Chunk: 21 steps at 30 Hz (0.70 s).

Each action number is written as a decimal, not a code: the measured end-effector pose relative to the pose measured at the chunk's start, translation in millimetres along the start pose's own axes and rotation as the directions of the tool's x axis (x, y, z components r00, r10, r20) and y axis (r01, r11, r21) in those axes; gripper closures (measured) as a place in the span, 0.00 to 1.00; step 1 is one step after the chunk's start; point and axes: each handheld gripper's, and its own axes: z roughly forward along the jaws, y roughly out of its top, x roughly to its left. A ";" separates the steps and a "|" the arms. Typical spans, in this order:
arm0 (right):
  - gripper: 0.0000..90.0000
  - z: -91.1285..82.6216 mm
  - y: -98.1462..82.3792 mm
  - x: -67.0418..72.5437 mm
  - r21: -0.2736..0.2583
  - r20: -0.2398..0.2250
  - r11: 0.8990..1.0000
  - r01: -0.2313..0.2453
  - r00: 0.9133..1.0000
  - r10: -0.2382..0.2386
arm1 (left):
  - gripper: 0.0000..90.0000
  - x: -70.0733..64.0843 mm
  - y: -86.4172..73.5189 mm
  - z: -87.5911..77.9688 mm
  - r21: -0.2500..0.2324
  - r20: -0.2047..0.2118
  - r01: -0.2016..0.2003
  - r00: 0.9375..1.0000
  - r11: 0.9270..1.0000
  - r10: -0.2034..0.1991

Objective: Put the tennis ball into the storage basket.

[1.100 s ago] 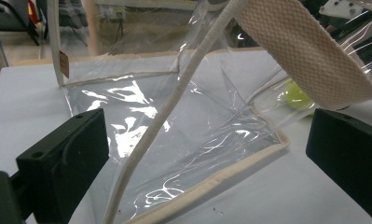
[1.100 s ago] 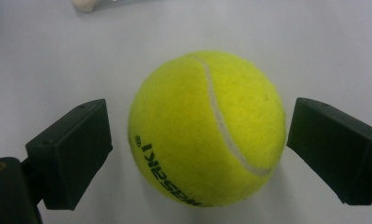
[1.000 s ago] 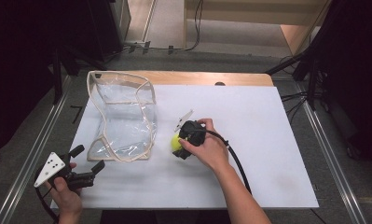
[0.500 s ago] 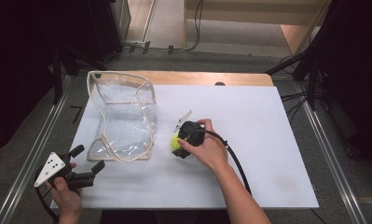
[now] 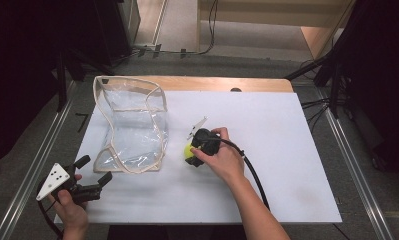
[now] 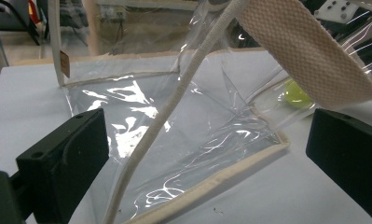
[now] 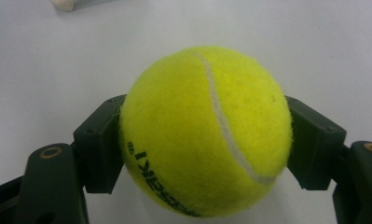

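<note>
Nothing has shifted but the right gripper point(image 5: 193, 156), whose jaws have just been closing and now clamp the tennis ball point(image 7: 206, 130) on the table point(image 5: 287, 150), at three o'clock of the clear bag point(image 5: 132, 125), ready for lifting; the left gripper point(image 5: 94, 175), gaping empty, waits at the bag's seven o'clock.

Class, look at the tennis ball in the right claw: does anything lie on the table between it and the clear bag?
Nothing visible. The right claw is shut on the tennis ball, and bare table separates it from the clear bag.
</note>
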 end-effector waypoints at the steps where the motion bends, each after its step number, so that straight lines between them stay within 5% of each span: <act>1: 0.25 -1.6 0.2 -0.6 -0.004 -0.011 1.000 -0.005 1.000 0.005 | 0.00 0.0 0.0 0.0 0.000 0.000 0.000 1.000 1.000 0.000; 21: 0.25 -21.8 11.1 1.5 -0.019 -0.052 1.000 0.019 0.998 -0.020 | 0.00 -0.2 0.1 0.4 0.000 0.001 0.000 1.000 1.000 0.000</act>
